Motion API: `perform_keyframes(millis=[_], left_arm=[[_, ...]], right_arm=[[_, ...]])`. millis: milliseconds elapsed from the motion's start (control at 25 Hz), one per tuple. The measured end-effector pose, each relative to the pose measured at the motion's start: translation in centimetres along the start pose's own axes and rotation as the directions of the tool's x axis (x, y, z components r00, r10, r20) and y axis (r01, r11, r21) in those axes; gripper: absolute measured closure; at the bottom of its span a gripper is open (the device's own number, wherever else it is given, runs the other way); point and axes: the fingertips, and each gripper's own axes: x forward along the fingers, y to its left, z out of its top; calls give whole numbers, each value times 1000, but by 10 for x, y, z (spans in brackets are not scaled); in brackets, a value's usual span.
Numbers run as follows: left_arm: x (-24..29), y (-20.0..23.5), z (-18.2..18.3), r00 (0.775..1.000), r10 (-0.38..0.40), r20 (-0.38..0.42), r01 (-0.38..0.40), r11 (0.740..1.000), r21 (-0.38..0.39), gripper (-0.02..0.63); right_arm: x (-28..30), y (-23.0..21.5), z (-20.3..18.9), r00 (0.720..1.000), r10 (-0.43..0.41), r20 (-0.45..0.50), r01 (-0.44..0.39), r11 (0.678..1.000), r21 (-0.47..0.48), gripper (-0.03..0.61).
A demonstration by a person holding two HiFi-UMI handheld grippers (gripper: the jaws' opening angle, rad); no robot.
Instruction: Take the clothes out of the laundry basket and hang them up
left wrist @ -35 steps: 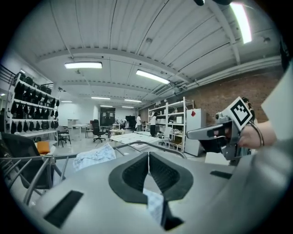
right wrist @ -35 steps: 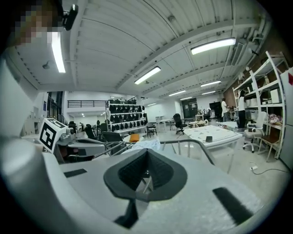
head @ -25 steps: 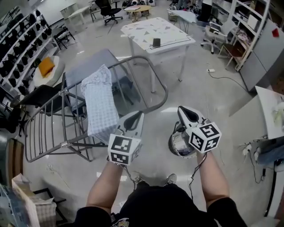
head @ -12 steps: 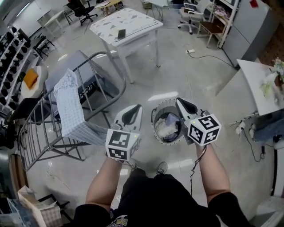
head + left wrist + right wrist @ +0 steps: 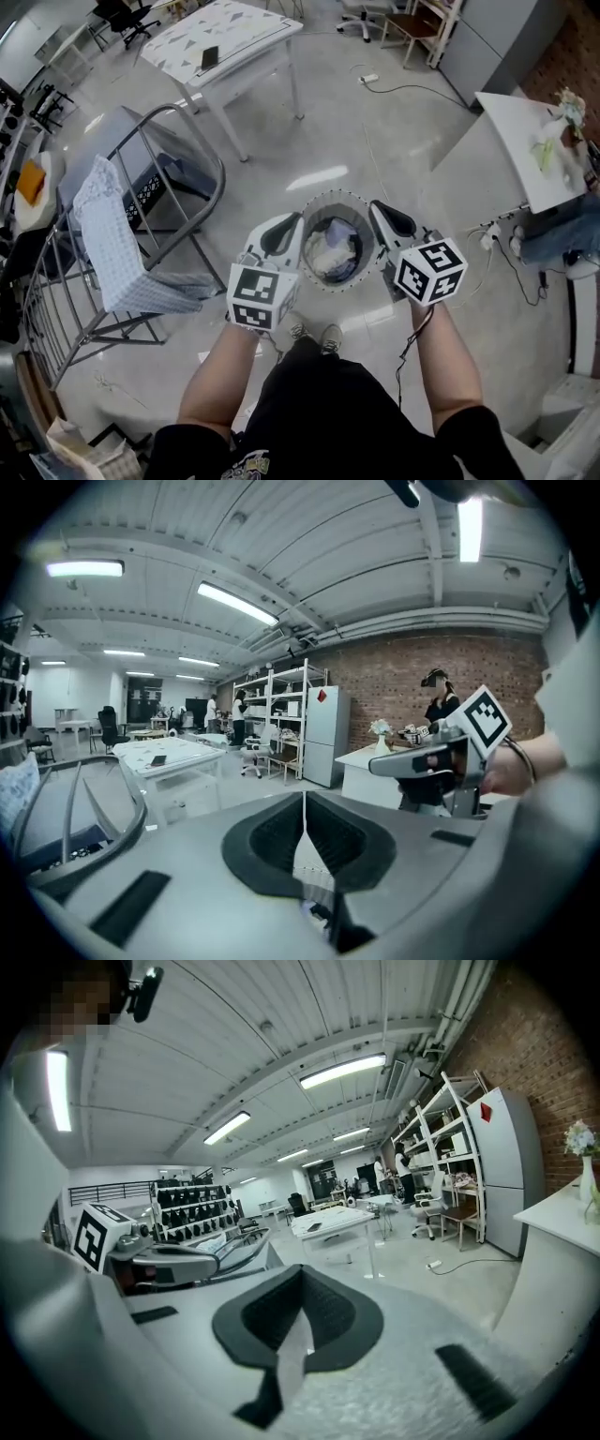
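Because both grippers sit in front of it at mid-frame, we see only part of the laundry basket (image 5: 330,196) on the floor, and the clothes (image 5: 328,253) inside are a pale, crumpled heap we cannot sort into garments. Our left gripper (image 5: 280,232) and right gripper (image 5: 391,220) flank its rim, each with jaws pressed together on nothing. At the left, the drying rack (image 5: 221,176) runs off the frame edge with a checked cloth (image 5: 108,239) draped over it. We stand on a glossy grey floor (image 5: 375,131), and a white table (image 5: 234,33) is at the top.

A white table (image 5: 258,26) bearing a dark phone (image 5: 210,56) stands well apart from a white counter (image 5: 514,141) with flowers (image 5: 559,127).
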Motion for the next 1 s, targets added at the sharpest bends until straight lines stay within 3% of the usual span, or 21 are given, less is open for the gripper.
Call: perform_keyframes(millis=[320, 680, 840, 1000], left_arm=[[41, 30, -37, 999, -37, -4, 37, 998, -53, 601], [71, 57, -61, 1000, 10, -15, -11, 996, -85, 601], [81, 51, -62, 997, 70, -28, -72, 995, -74, 601], [89, 46, -72, 978, 205, -51, -209, 974, -93, 601]], right_arm=[[39, -13, -22, 999, -36, -27, 37, 999, 32, 574], [83, -28, -39, 997, 5, -74, -1, 999, 42, 574], [92, -44, -42, 993, 84, -88, -79, 996, 50, 574], [100, -64, -53, 974, 198, -108, -193, 980, 54, 574]])
